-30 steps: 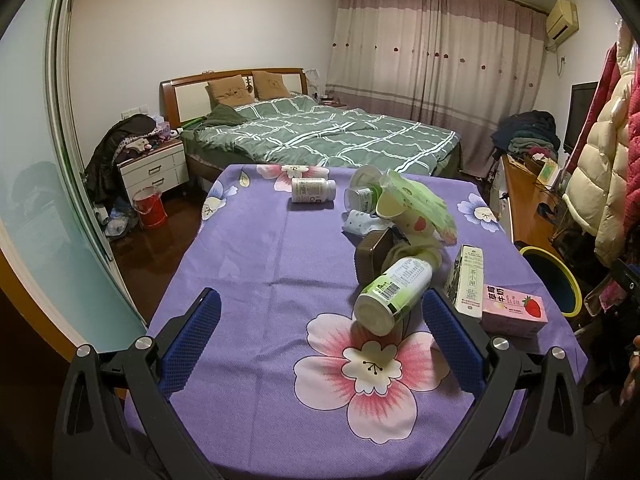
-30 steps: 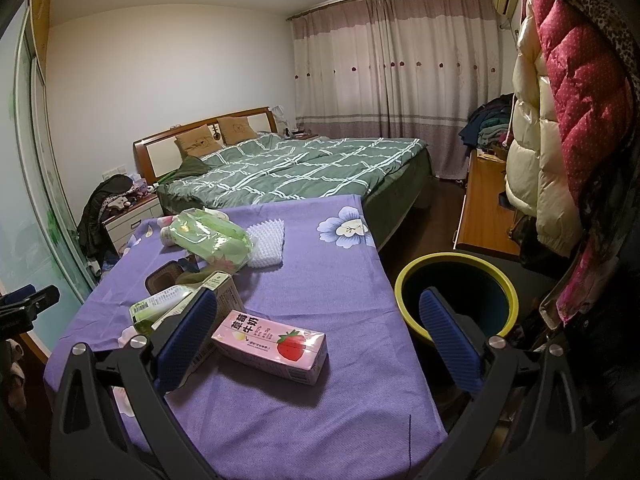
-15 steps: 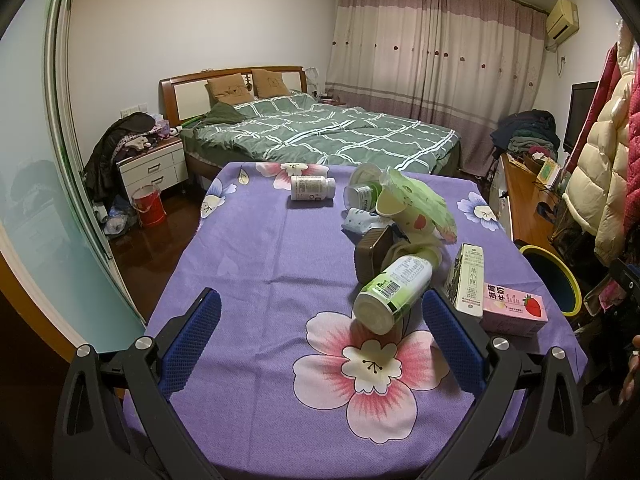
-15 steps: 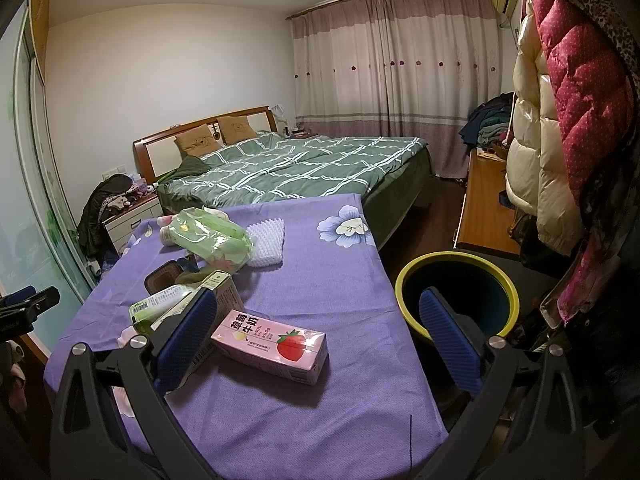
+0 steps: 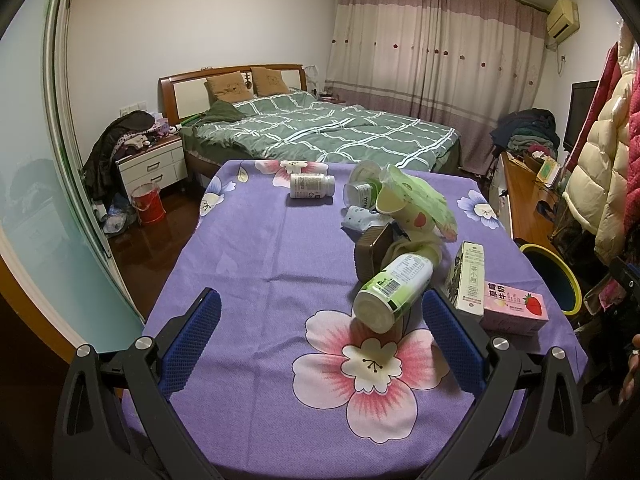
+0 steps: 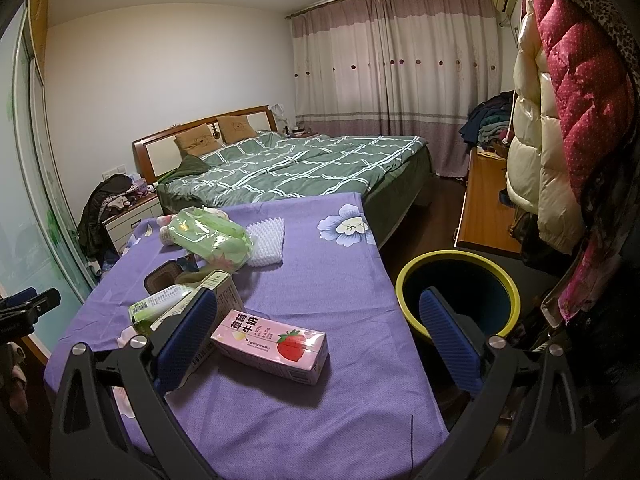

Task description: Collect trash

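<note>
Trash lies on a purple flowered tablecloth (image 5: 248, 248). A green-labelled bottle (image 5: 394, 292) lies tilted on a brown box (image 5: 372, 250). Beside it are a tea carton (image 5: 470, 280) and a pink strawberry milk carton (image 5: 514, 312), also in the right wrist view (image 6: 272, 344). Further back are a white pill bottle (image 5: 311, 185), cups and a green packet (image 5: 416, 200). My left gripper (image 5: 320, 340) is open and empty above the near table edge. My right gripper (image 6: 316, 336) is open and empty, just above the pink carton. A yellow-rimmed bin (image 6: 458, 296) stands right of the table.
A bed (image 5: 320, 132) with a green cover stands behind the table. A white foam pad (image 6: 266, 242) lies on the table's far side. A wooden desk (image 6: 488, 204) and hanging coats (image 6: 560, 120) are at the right. A nightstand (image 5: 152, 166) and a red bucket (image 5: 149, 204) are at the left.
Both views have shifted only slightly; the right gripper has edged a little toward the pink carton. Nothing was taken hold of.
</note>
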### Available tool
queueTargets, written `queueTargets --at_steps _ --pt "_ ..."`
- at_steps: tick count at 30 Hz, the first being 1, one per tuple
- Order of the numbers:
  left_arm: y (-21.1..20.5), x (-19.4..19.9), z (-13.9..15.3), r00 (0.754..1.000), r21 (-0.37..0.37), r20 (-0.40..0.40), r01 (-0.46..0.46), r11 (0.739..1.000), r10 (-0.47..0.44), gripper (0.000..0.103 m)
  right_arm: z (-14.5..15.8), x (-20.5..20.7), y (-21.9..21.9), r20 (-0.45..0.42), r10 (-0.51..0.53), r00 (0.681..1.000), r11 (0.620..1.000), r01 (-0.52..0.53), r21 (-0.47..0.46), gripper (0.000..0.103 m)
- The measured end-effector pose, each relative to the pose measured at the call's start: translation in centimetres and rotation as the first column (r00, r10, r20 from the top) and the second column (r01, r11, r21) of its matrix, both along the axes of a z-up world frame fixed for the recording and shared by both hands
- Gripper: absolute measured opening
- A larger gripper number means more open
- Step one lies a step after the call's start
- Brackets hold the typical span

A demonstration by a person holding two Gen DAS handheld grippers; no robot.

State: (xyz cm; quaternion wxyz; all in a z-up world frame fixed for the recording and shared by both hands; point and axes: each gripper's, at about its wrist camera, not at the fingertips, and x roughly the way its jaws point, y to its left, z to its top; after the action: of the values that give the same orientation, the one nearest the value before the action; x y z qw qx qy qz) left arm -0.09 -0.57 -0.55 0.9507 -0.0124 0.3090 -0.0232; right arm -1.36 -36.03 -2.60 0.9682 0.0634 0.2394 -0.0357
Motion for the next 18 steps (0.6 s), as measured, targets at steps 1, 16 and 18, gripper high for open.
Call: queueTargets --at_steps 1,16,18 --pt "-0.06 -0.08 -0.02 1.0 -0.001 -0.001 0.0 1.0 0.0 0.099 0.01 0.0 -0.01 0.0 0.0 1.0 1.0 0.0 0.0 0.097" --pt "-0.04 0.57 -0.44 1.0 0.0 -0.011 0.0 1.0 0.0 0.099 -0.22 0.35 0.04 -0.01 -0.001 1.0 1.0 0.001 0.01 0.097" --pt "0.01 0.88 -0.54 1.0 0.003 -0.014 -0.002 1.0 0.003 0.099 -0.28 0.67 0.01 -0.011 -0.002 1.0 1.0 0.002 0.011 0.097"
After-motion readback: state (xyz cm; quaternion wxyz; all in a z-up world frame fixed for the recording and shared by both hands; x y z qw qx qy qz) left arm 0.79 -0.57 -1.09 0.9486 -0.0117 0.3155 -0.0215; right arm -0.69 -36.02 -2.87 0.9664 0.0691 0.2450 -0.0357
